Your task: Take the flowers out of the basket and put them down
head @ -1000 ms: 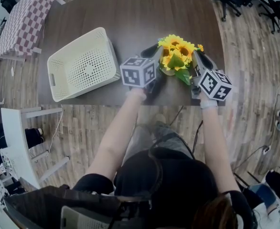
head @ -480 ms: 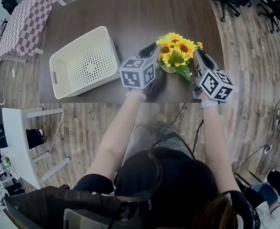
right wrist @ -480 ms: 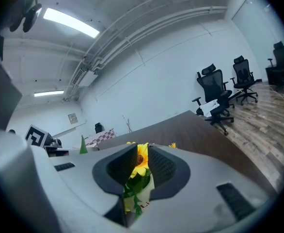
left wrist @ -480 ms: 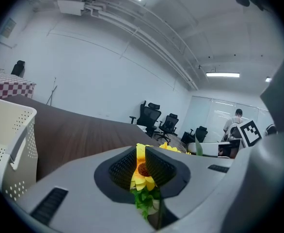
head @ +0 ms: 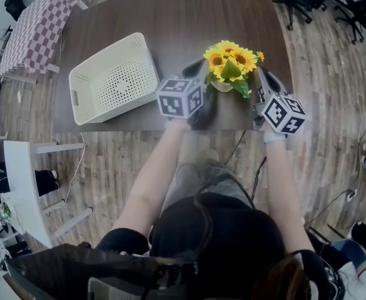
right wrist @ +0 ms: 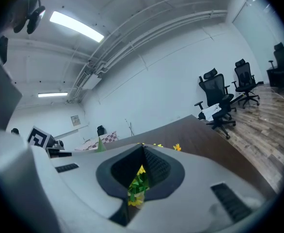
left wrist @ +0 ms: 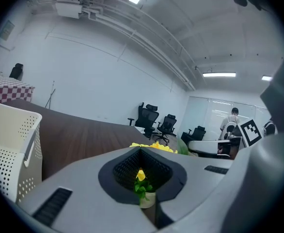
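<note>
Item: flowers [head: 230, 61], yellow sunflower type with green leaves, in a small pale pot [head: 221, 86]. Location: upright on the dark tabletop [head: 170, 17], well apart from the basket [head: 117, 83] and to its right. Basket: white, perforated, nothing in it. Task status, as I judge it: removal done and set-down done; nothing seems left but drawing my tools away. Left tool [left wrist: 141, 154]: jaws have just been closing and now stand together, nothing clamped; the flowers show only through the notch, beyond the tips. Right tool [right wrist: 143, 152]: likewise just closing, now together on nothing, with the flowers visible past it. In the head view the two tools flank the pot, one on each side. Writing: none readable. I find no brand or label on basket or pot. The cubes on my tools carry only black-and-white square markers.
</note>
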{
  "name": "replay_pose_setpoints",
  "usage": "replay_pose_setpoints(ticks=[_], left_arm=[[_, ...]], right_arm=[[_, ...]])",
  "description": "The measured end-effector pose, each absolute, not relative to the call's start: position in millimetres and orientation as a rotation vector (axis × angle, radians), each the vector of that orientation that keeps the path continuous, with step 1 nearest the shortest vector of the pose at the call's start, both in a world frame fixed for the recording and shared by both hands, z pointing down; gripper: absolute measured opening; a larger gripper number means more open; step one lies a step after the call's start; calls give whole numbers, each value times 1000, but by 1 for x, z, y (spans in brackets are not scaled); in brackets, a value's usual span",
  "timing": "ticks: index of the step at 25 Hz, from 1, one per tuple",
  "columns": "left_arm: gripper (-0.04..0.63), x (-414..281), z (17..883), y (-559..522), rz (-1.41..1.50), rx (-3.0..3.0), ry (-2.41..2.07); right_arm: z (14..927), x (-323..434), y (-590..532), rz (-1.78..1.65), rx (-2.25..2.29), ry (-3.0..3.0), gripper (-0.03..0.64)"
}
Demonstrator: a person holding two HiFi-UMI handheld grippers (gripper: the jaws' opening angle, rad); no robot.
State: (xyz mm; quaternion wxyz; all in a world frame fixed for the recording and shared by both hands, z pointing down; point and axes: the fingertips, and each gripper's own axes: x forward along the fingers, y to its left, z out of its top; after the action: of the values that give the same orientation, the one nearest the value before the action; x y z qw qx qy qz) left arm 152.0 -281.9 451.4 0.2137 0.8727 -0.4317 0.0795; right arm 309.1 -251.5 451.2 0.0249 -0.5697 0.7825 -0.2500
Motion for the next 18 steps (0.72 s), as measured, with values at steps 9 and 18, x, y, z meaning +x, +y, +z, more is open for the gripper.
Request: replay_pose_setpoints(ticks=[9, 18], left_arm=[[0, 153, 438, -263, 208, 2472, -1174], [0, 151, 420, -244, 166, 2513, -1160]], right_arm=[[436, 292, -234, -733, -1687, 2461, 2], [417, 277, -215, -655, -1662, 2502, 2]])
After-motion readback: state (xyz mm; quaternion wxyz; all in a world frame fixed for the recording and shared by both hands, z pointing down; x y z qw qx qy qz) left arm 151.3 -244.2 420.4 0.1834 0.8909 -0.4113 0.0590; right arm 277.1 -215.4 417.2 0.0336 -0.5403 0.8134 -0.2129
